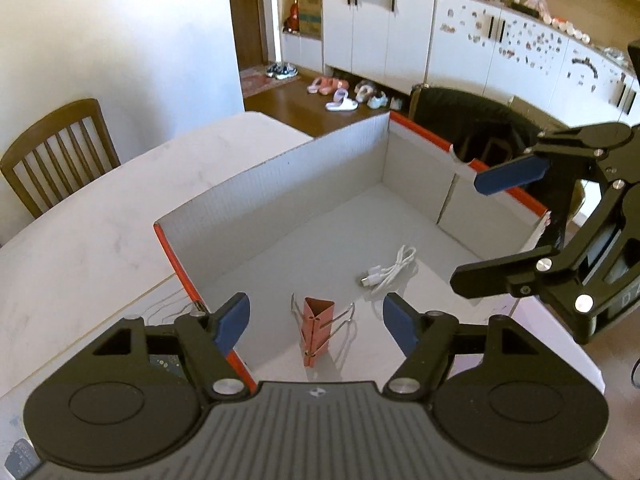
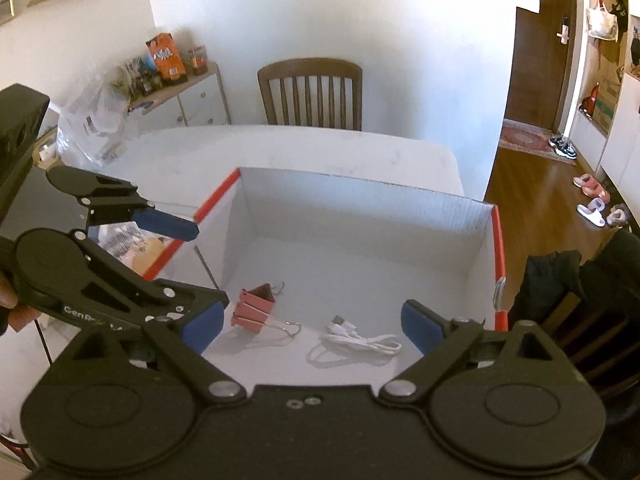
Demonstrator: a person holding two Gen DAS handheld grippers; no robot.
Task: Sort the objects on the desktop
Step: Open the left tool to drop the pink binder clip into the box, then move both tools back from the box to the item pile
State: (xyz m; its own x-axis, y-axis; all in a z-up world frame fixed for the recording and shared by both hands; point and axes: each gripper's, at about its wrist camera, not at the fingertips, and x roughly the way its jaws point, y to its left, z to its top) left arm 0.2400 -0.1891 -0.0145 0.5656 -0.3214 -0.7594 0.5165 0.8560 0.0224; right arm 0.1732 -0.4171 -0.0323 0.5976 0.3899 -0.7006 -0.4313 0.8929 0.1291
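Inside box (image 1: 280, 176): pink binder clip (image 1: 316, 326) near, white cable (image 1: 386, 272) just beside, both apparently dropped. Left gripper (image 1: 316, 326) and right gripper (image 2: 310, 328) wide, empty. Lift straight out, clear of walls.

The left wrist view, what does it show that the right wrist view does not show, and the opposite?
Only the left wrist view shows the white cabinets with stickers and the dark chair behind the box's far wall.

Only the right wrist view shows the sideboard with an orange carton, and a clear plastic bag beside the table.

Both show the open cardboard box holding a pink binder clip and a white coiled cable, both open grippers, the left gripper and right gripper, and the wooden chair.
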